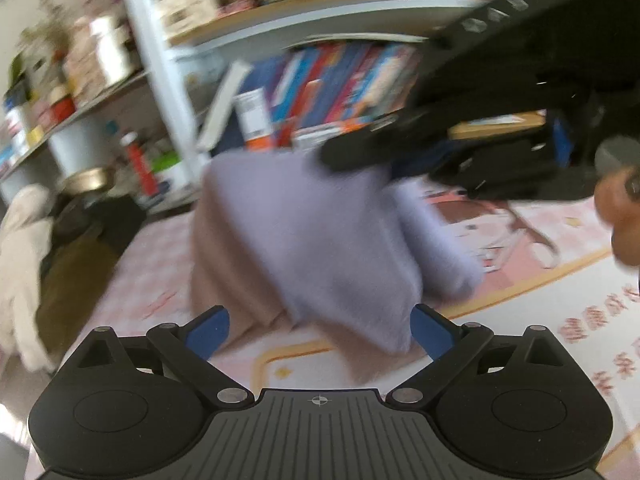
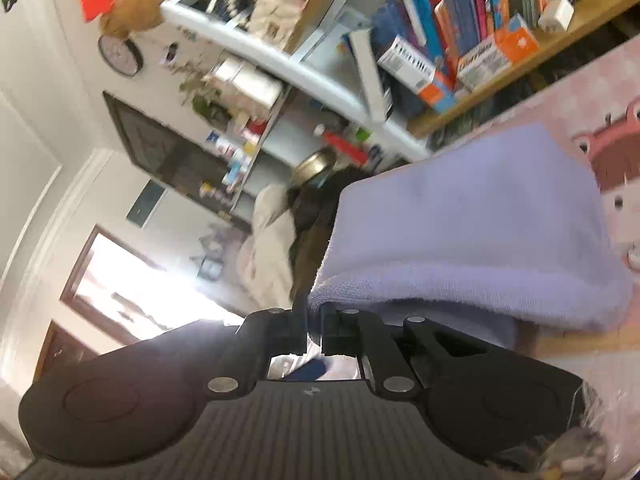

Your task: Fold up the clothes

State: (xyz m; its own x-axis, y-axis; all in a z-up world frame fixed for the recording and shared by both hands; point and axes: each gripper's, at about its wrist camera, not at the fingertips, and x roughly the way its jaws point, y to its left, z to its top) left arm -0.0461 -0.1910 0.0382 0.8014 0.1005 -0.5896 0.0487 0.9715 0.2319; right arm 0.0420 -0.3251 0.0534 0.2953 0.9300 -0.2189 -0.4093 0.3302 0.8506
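On the far left of the pink patterned bed cover sits a heap of other clothing, a cream garment slumped against something dark and olive. Behind it white shelves run along the wall, crowded with jars, bottles and a round tin, and further along a row of bright books with a few small boxes leaning in front. Nearer the middle, the left gripper hangs low with its blue-padded fingers spread wide, nothing pressed between them; the loose lower corner of the lilac garment droops into the gap without being pinched. That garment is lifted off the cover, draped like a tent, its pale lavender face turned outward and a beige-pink underside showing along its left edge. To the right, the right gripper has its jaws drawn together on the garment's thick folded hem, which bunches just above the black fingertips while the rest of the cloth spreads away over the bed. From the other side this same tool appears as a dark blurred shape reaching across to the garment's upper edge, with part of a hand behind it at the far right.
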